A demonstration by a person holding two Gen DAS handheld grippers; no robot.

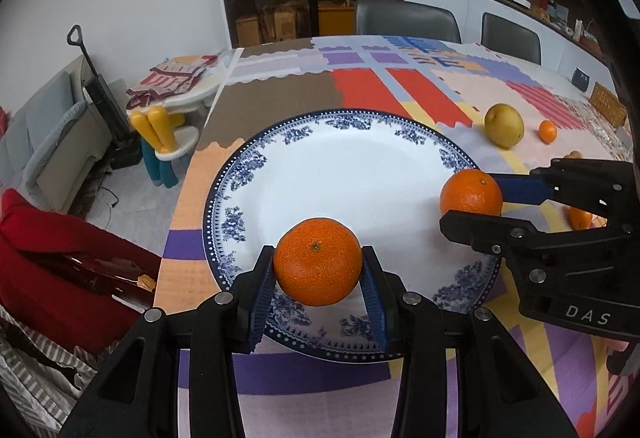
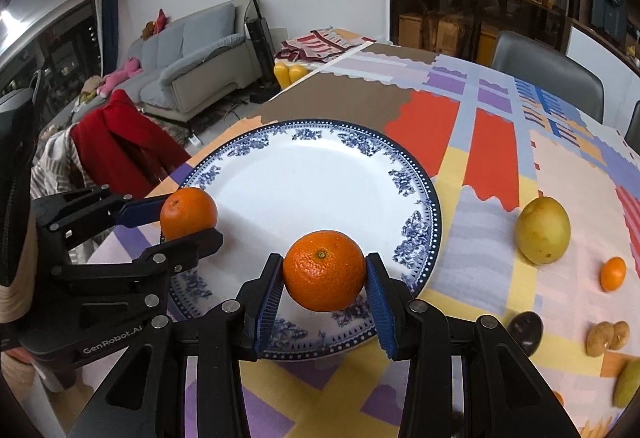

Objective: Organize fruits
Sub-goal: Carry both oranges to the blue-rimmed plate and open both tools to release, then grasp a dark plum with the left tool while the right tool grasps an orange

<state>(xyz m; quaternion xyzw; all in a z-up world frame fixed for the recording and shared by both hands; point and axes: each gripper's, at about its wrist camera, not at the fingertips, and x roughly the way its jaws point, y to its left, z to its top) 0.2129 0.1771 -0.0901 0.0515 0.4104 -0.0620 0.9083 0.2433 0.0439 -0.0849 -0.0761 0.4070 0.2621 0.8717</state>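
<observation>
The left gripper (image 1: pixel 318 270) is clamping an orange (image 1: pixel 317 262) between its two blue-padded fingers, holding it over the near rim of a white plate (image 1: pixel 340 174) with a blue floral border. The lower side of that orange and the plate rim under it are hidden by the fingers.

The right gripper (image 2: pixel 325 274) is squeezing a second orange (image 2: pixel 325 271) the same way, over the plate's right-hand rim. In the left wrist view this gripper (image 1: pixel 472 204) is entering from the right, and one black finger is covering the bottom of its orange (image 1: pixel 471 195). The letters "DAS" are showing on its body. In the right wrist view the left gripper's body is reading "GenRobot.AI".

The plate's middle is lying bare on a patchwork tablecloth (image 2: pixel 492 142).

Beyond the plate, to the right, one yellow-green round fruit (image 2: pixel 543 231) is sitting near one small orange fruit (image 2: pixel 613 274), the two apart. Nearer, one dark purple fruit (image 2: pixel 525 332) is lying just beside two brown walnut-like things (image 2: pixel 607 336); exactly what these are is hard to tell. One more green-yellow fruit (image 2: pixel 628 384) is blurred and cut off at the frame's edge.
</observation>
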